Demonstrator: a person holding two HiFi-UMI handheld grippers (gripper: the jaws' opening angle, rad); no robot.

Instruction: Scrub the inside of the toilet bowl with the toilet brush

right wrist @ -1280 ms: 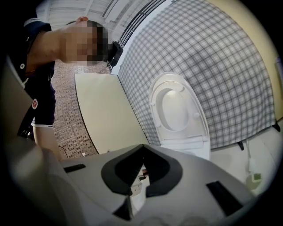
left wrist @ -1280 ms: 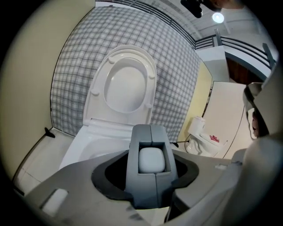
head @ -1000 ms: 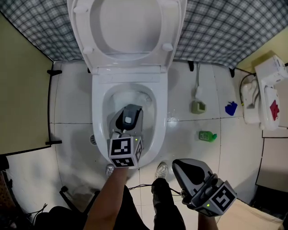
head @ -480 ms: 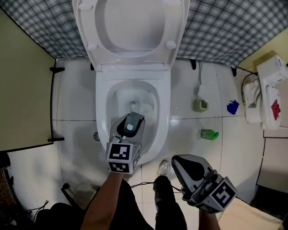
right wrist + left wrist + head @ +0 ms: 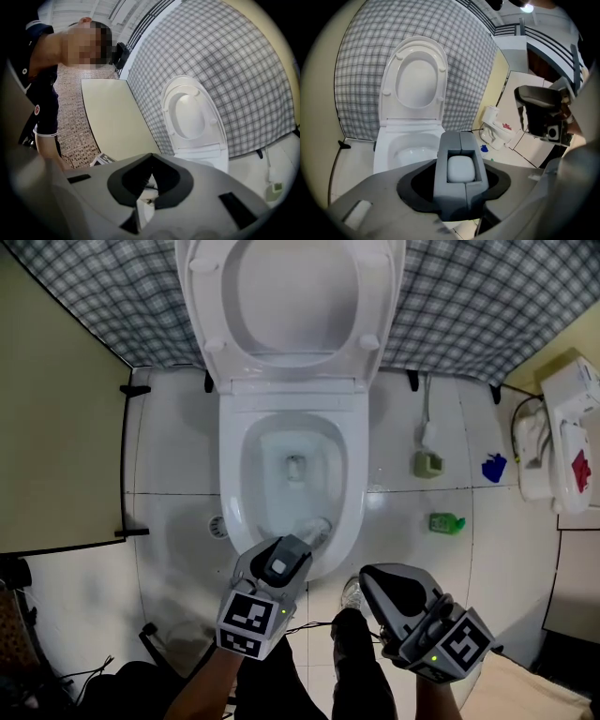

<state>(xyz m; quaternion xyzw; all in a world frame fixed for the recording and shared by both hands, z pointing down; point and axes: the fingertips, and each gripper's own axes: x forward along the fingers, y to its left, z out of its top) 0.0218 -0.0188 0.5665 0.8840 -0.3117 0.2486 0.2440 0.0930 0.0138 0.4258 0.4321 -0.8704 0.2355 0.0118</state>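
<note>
The white toilet [image 5: 230, 493] stands with lid and seat [image 5: 295, 296] raised, and water lies in the bowl. My left gripper [image 5: 279, 563] hovers over the bowl's front rim, shut on the toilet brush. The brush's pale head [image 5: 315, 529] rests against the inner front right of the bowl. In the left gripper view the grey jaws [image 5: 461, 140] close around the white handle end [image 5: 461, 168], with the bowl [image 5: 408, 145] beyond. My right gripper [image 5: 394, 589] hangs off to the right of the toilet, over the floor, jaws together and empty; in its own view its tips [image 5: 150, 161] meet.
On the white tiled floor right of the toilet are a grey-green holder [image 5: 428, 463], a green bottle [image 5: 446, 522] and a blue item [image 5: 493, 468]. A white appliance [image 5: 562, 437] stands far right, a beige panel [image 5: 56, 427] on the left. A person's shoe [image 5: 352, 594] is by the bowl's front.
My left gripper has drawn back out of the bowl's middle toward the front rim, bringing the brush head along. The right gripper has barely moved.
</note>
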